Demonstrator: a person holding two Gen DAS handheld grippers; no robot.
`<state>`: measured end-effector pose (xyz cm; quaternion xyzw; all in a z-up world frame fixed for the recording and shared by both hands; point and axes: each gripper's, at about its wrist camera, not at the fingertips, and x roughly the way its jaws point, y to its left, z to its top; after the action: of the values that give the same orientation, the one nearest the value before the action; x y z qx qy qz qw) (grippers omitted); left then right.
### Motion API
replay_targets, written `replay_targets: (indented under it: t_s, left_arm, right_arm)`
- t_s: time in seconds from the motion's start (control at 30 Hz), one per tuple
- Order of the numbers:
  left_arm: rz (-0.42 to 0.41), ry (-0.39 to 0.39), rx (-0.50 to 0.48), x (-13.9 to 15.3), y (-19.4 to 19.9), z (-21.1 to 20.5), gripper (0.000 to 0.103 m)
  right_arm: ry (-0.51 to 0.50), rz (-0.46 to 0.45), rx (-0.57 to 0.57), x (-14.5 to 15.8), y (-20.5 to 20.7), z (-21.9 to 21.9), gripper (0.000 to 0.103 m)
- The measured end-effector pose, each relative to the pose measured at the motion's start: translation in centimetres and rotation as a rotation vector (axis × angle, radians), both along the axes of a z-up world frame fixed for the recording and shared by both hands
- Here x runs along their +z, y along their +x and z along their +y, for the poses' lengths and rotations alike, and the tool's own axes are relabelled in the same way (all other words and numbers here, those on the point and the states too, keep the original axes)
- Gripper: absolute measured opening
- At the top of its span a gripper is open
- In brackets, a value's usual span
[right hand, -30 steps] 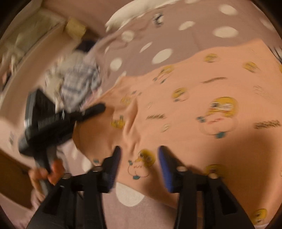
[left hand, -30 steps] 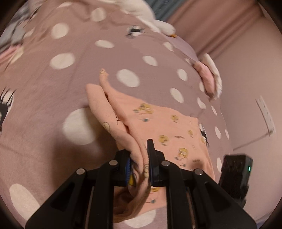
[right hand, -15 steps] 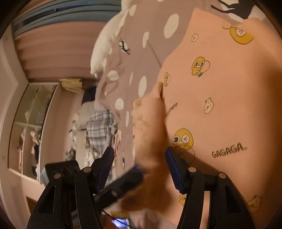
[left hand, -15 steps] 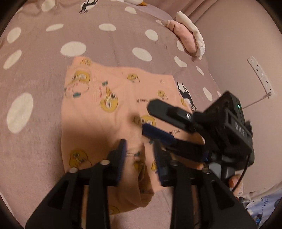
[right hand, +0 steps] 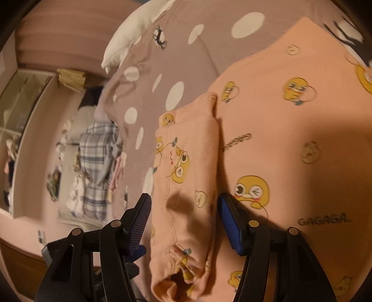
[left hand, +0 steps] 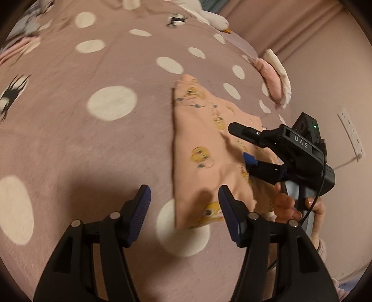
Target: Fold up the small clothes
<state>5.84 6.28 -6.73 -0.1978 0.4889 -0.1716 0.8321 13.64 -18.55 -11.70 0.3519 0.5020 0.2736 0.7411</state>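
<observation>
A mauve bedspread [left hand: 69,144] printed with large white dots and small black figures is spread as the working surface. At its far edge, ahead of the left gripper [left hand: 184,195], a white pillow [left hand: 209,16] is seen, and to the far right a pink and white bundle of cloth [left hand: 274,79]. A pink wall with a white power strip [left hand: 351,134] stands to the right of that gripper, and a plaid garment [right hand: 97,162] and a shelf unit [right hand: 21,116] are seen to the left of the right gripper [right hand: 184,204]. The garment [right hand: 279,144] is peach, printed with yellow cartoon ducks and the word GAGAGA, and lies flat on the bedspread with one sleeve [right hand: 186,185] folded over its body. The left gripper's jaws have just been opening and now stand apart with nothing gripped; the garment's straight left edge [left hand: 173,144] lies ahead, between the two fingers. The right gripper, held in a hand [left hand: 290,204] at the right of the left wrist view, is also released; the folded sleeve lies between its fingers, untouched by the pads, and the body of the garment extends ahead and to its right.
</observation>
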Motion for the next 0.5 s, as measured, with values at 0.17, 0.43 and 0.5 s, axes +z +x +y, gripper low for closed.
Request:
replay_targets:
  t_s: [0.17,0.43,0.5]
  left_arm:
    - [0.023,-0.065,0.033,-0.4,-1.1,1.0,0.060]
    - [0.039,-0.086,0.031,-0.6,-1.8,1.1,0.060]
    - [0.040,-0.069,0.034,-0.7,-1.9,0.9,0.060]
  right_arm:
    - [-0.072,-0.037,0.025,0.3,0.5,1.2,0.060]
    - [-0.187,-0.093,0.009,0.4,0.1,1.6,0.023]
    - [-0.186,-0.096,-0.002,0.4,0.0,1.5,0.020]
